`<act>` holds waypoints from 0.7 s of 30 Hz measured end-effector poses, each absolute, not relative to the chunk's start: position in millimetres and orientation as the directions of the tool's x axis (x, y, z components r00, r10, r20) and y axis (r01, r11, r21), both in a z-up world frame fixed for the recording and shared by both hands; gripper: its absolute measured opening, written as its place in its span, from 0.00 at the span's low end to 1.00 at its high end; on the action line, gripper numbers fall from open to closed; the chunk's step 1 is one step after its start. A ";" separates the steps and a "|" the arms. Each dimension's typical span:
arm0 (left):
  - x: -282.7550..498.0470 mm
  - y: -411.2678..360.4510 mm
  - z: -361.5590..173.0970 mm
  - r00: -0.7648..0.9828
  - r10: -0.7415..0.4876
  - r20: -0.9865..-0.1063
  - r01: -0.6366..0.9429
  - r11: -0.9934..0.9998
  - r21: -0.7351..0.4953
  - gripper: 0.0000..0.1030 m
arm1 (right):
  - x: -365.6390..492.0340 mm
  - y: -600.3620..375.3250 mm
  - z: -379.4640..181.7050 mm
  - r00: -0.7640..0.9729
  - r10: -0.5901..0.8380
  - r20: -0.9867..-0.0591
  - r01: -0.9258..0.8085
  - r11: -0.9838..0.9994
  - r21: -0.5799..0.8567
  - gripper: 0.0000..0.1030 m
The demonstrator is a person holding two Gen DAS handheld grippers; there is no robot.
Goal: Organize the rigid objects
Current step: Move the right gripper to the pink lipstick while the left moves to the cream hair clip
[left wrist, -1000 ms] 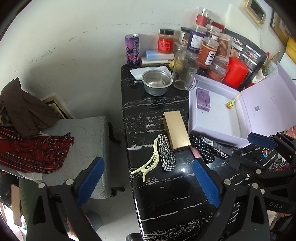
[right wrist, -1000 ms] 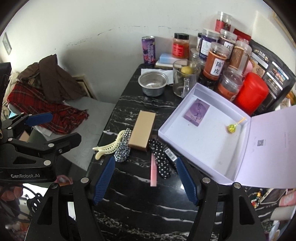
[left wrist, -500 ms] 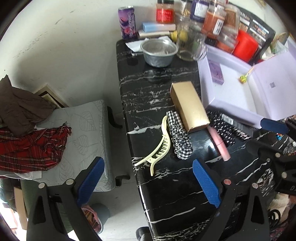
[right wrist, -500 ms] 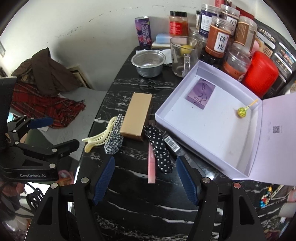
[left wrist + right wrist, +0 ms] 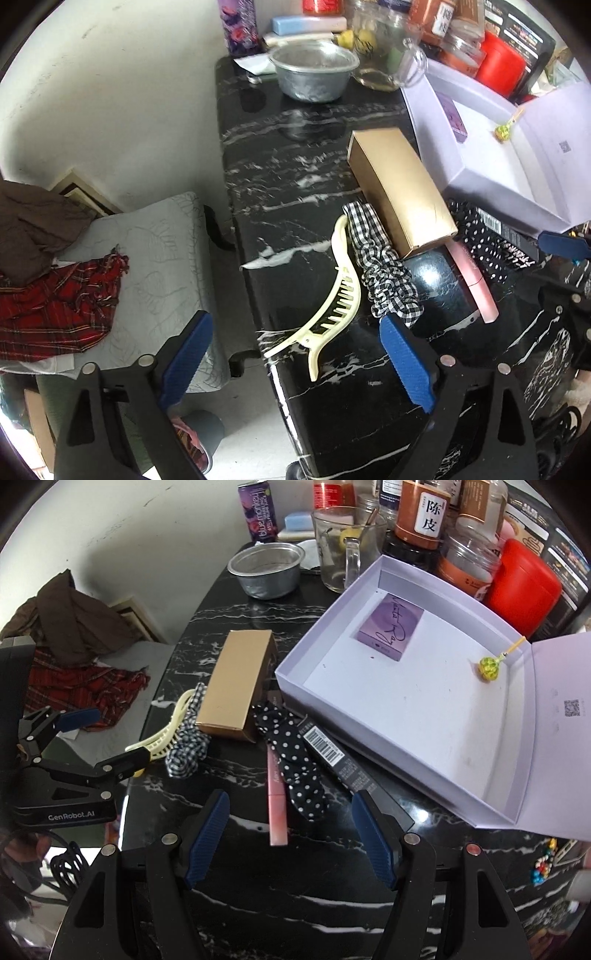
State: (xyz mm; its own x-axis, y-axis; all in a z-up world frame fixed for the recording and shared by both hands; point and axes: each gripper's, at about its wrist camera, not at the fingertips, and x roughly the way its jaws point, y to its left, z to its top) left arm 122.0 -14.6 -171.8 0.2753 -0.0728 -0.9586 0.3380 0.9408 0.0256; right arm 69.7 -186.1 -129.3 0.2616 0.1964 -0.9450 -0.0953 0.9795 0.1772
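Nearest the cameras, both grippers are held with their jaws wide apart and nothing between them: the left gripper (image 5: 295,354) above the cream hair clip (image 5: 328,299) at the edge of the black marble table (image 5: 288,177), the right gripper (image 5: 291,830) just short of the pink tube (image 5: 277,797) and the polka-dot scrunchie (image 5: 295,764). A checked scrunchie (image 5: 384,273) is seen between the clip and the gold box (image 5: 236,686), touching both. Further back, the open lilac box (image 5: 406,701) is found beside these, with a purple card box (image 5: 391,627) and a lollipop (image 5: 491,666) inside. Behind, a metal bowl (image 5: 266,570), a glass mug (image 5: 343,550) and jars are ranged against the wall.
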 end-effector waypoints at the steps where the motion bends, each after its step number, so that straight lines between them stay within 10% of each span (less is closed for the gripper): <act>1: 123.6 -15.1 -175.7 0.271 -0.075 -0.960 0.338 0.941 0.022 0.86 | 71.3 -186.4 -131.9 0.257 0.193 -0.947 -0.094 0.980 0.174 0.68; 21: 119.9 -23.1 -193.9 0.261 -0.143 -0.955 0.381 0.924 -0.034 0.21 | 74.4 -165.7 -165.0 0.161 0.245 -0.956 -0.154 0.963 0.221 0.33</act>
